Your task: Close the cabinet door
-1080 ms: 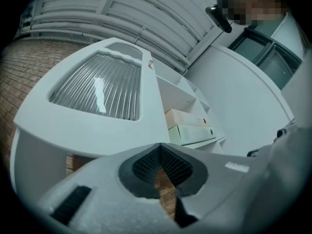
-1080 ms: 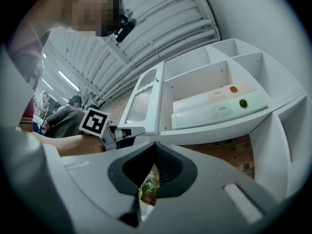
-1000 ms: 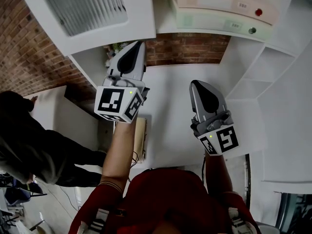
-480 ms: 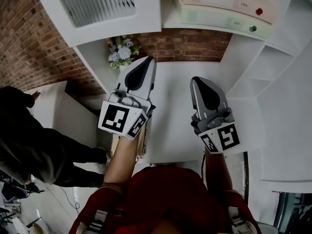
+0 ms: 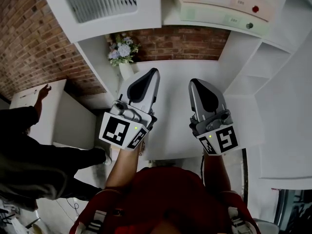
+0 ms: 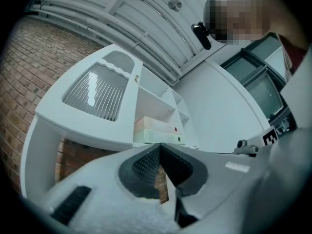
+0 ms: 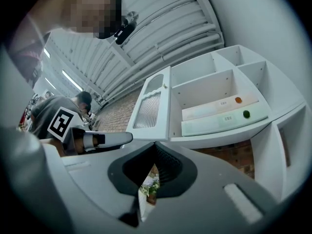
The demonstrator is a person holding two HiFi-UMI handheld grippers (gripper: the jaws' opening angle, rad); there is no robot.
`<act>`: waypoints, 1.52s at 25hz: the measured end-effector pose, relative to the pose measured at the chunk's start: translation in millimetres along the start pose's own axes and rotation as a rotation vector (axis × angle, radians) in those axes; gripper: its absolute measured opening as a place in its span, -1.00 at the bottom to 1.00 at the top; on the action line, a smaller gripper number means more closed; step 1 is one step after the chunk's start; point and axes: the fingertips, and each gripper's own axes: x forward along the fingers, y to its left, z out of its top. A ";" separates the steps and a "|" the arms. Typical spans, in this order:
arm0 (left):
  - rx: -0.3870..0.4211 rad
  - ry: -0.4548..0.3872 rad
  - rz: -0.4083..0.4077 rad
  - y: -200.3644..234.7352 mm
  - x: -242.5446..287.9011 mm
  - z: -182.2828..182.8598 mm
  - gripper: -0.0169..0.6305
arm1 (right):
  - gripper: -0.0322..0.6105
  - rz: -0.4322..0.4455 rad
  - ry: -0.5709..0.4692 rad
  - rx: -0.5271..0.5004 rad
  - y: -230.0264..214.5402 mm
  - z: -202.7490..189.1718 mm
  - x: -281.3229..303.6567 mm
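The white cabinet door [image 5: 100, 4] with its ribbed glass pane stands swung open at the upper left, hinged on the left edge of the open cabinet [image 5: 165, 19]. In the left gripper view the door [image 6: 97, 96] looms above the jaws; in the right gripper view the door [image 7: 152, 106] stands out edge-on. My left gripper [image 5: 152, 73] is shut and empty, below the door and apart from it. My right gripper [image 5: 195, 84] is beside it over the white counter [image 5: 173, 121], also shut on nothing. Both pairs of pads meet at the tips: left gripper [image 6: 160, 146], right gripper [image 7: 156, 144].
A pink box [image 5: 219, 1] and a green box [image 5: 219, 17] lie on the cabinet shelf. A vase of flowers [image 5: 122, 50] stands under the door by the brick wall. White shelving [image 5: 263, 67] fills the right. A person in dark clothes [image 5: 29, 150] stands at the left.
My left gripper has moved right and down, away from under the door, uncovering the flowers. The right gripper has barely shifted. The person at the left has raised a hand.
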 end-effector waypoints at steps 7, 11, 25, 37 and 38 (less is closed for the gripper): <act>-0.007 0.006 -0.030 -13.0 -7.5 -1.9 -0.95 | -0.86 -0.010 0.007 0.001 2.5 -0.5 -8.5; -0.004 0.010 -0.042 -17.4 -11.8 -1.3 -0.95 | -0.86 -0.011 0.009 0.005 6.5 -2.9 -10.7; 0.000 0.033 -0.051 -22.6 -18.6 -6.1 -0.95 | -0.86 0.003 0.021 0.008 14.4 -8.0 -13.9; 0.004 0.027 -0.051 -23.4 -24.5 -1.6 -0.95 | -0.86 0.008 0.018 0.007 20.2 -4.9 -14.6; 0.004 0.027 -0.050 -23.3 -25.3 -1.5 -0.95 | -0.86 0.008 0.017 0.007 20.7 -4.9 -14.7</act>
